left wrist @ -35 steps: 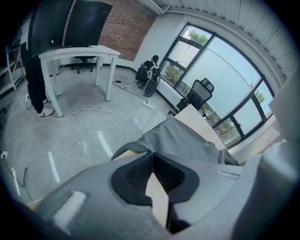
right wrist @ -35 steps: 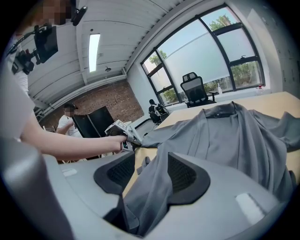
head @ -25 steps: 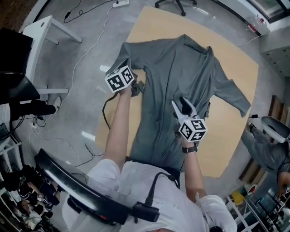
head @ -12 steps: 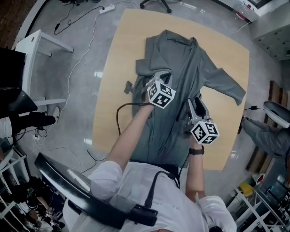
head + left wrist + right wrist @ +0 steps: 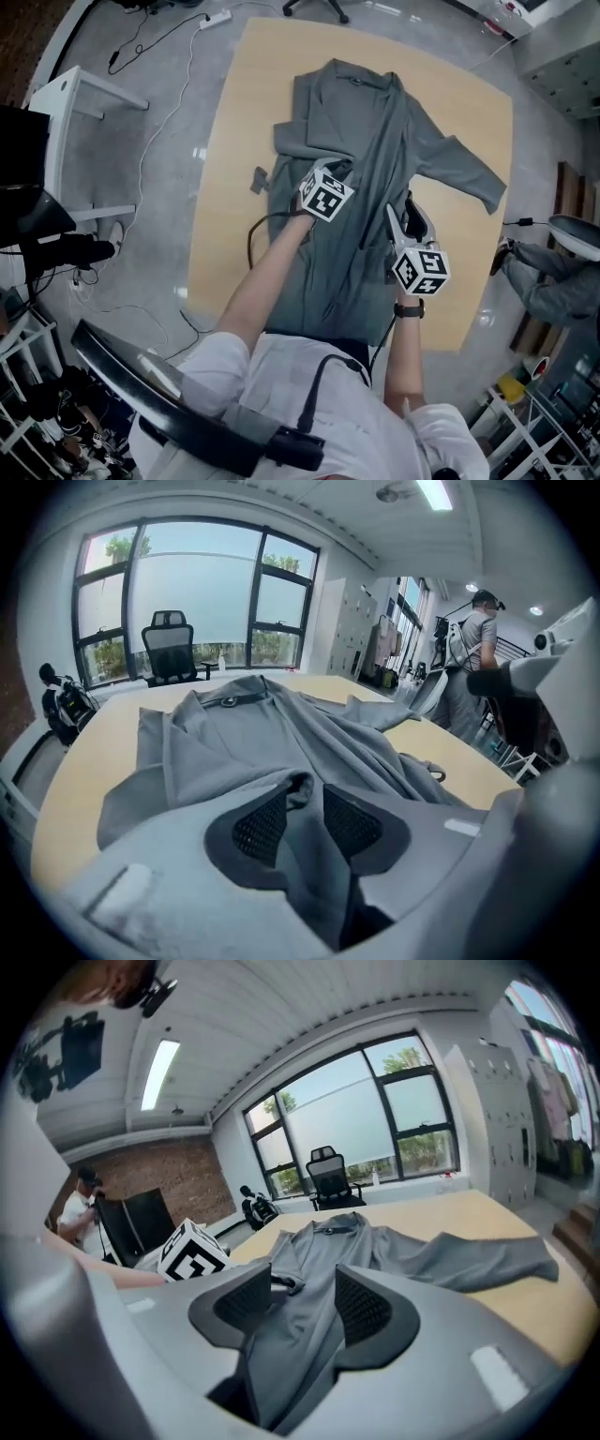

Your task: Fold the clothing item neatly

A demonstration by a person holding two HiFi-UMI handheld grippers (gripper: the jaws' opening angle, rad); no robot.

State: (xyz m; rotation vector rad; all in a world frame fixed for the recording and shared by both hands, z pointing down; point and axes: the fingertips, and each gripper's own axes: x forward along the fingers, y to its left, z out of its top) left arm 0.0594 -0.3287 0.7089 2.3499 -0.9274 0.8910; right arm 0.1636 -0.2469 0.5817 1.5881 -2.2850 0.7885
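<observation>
Your left claw [image 5: 343, 171] is over the grey garment [image 5: 394, 131], just near of its folded-in left sleeve [image 5: 302, 138]. Its jaws have just been opening and stand apart, with a loose fold of cloth between them. The garment lies on the wooden desk [image 5: 230, 206], collar at the far end, right sleeve stretched out right. Your right claw [image 5: 410, 206] is open over the garment's right side, gripping nothing.

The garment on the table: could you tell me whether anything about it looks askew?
Yes: the garment lies lopsided. Its left sleeve is folded in and bunched, while the right sleeve sprawls outward, unfolded.
</observation>
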